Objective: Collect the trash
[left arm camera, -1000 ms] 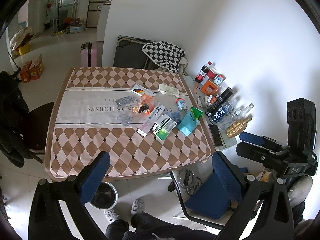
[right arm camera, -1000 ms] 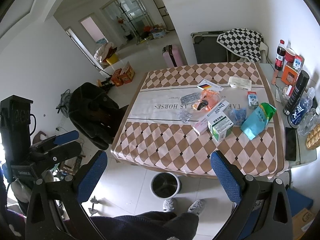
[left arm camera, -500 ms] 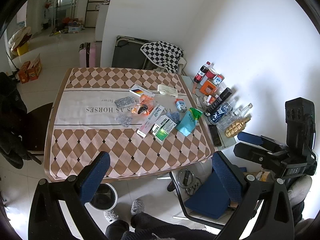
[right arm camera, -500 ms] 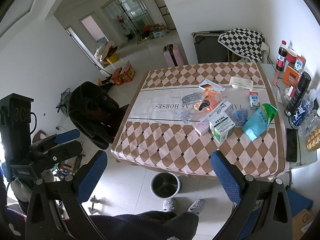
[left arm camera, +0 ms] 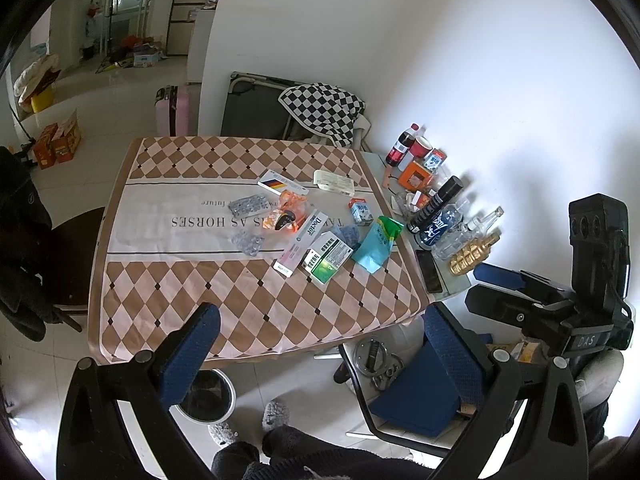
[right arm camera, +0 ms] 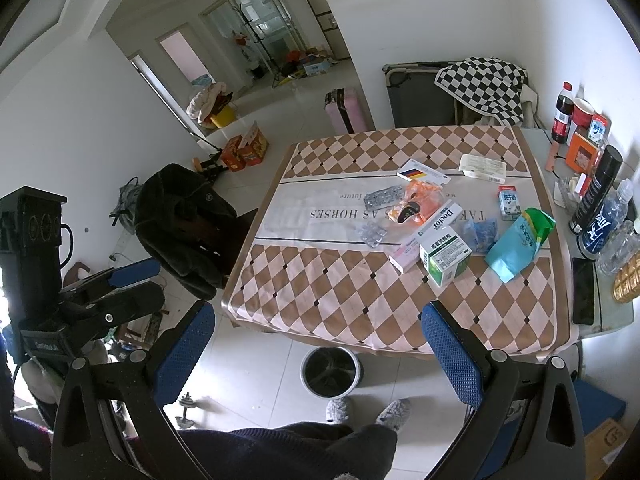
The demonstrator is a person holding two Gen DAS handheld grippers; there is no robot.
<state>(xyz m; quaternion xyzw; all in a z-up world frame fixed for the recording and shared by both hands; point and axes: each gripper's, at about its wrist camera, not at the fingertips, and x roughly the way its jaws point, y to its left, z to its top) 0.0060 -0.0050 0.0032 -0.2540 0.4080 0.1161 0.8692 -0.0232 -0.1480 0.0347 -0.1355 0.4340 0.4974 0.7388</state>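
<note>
Trash lies on the checked tablecloth (left arm camera: 160, 280): a green-white medicine box (left arm camera: 326, 258) (right arm camera: 446, 258), a teal pouch (left arm camera: 376, 246) (right arm camera: 518, 248), an orange wrapper (left arm camera: 286, 212) (right arm camera: 418, 204), blister packs (left arm camera: 248, 205), a pink-white carton (left arm camera: 302, 244) and a small milk carton (left arm camera: 360, 211). A round bin (left arm camera: 206, 396) (right arm camera: 330, 370) stands on the floor below the table's near edge. My left gripper (left arm camera: 320, 340) hangs open above that edge, holding nothing. My right gripper (right arm camera: 318, 344) is open and empty too, well short of the trash.
A side table (left arm camera: 452, 294) at the right carries bottles, cans and a black phone (left arm camera: 430, 276). A chair with a dark jacket (right arm camera: 184, 224) stands left of the table. A blue-seated chair (left arm camera: 416, 404) and the person's slippers (right arm camera: 368, 410) are near the bin.
Both views have shifted only slightly. Nothing on the table has moved and both grippers stay open.
</note>
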